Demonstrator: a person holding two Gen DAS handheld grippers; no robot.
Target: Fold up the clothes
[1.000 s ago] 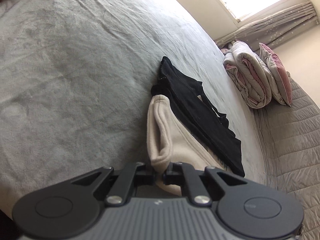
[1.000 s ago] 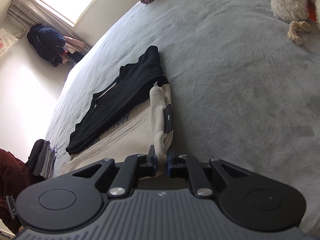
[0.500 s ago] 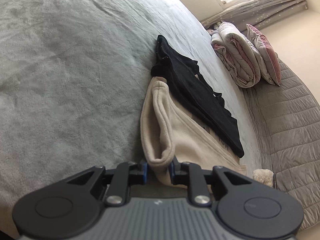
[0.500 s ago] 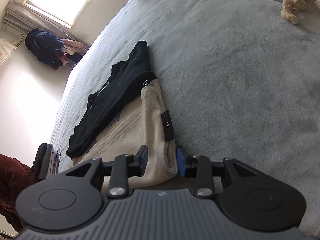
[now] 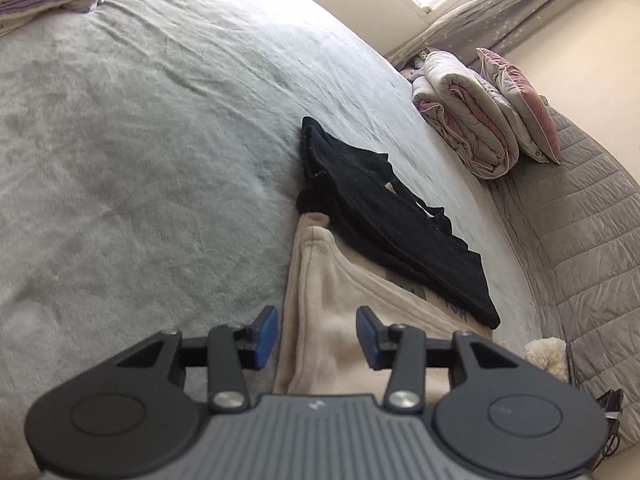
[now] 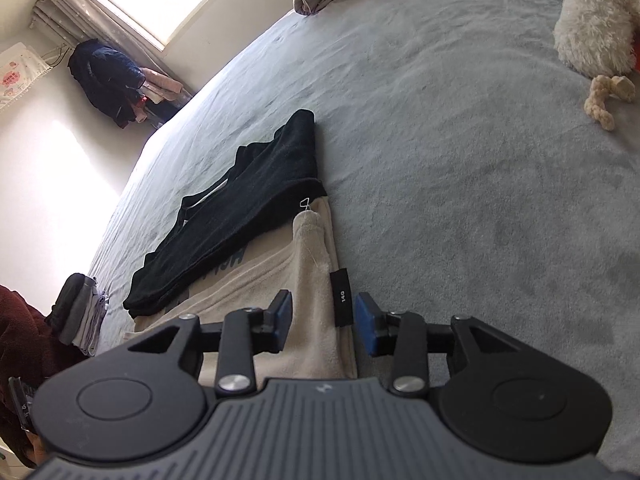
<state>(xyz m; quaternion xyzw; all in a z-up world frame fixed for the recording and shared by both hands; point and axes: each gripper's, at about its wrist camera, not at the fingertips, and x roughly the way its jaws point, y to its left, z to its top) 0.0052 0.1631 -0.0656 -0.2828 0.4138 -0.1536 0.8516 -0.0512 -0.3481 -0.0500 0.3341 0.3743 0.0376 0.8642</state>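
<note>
Straddling the folded edge of the beige garment [image 5: 332,312], the left gripper [image 5: 317,336] is holding its jaws wide, gripping nothing. The right gripper [image 6: 323,320] is likewise spreading its jaws wide around the garment's opposite edge, beside a black size tag [image 6: 341,298]. At 12 o'clock a black garment [image 5: 384,216] is lying across the beige one's far end. The grey bed [image 6: 460,168] is stretching bare toward 2 o'clock, up to a fluffy white toy [image 6: 592,24].
</note>
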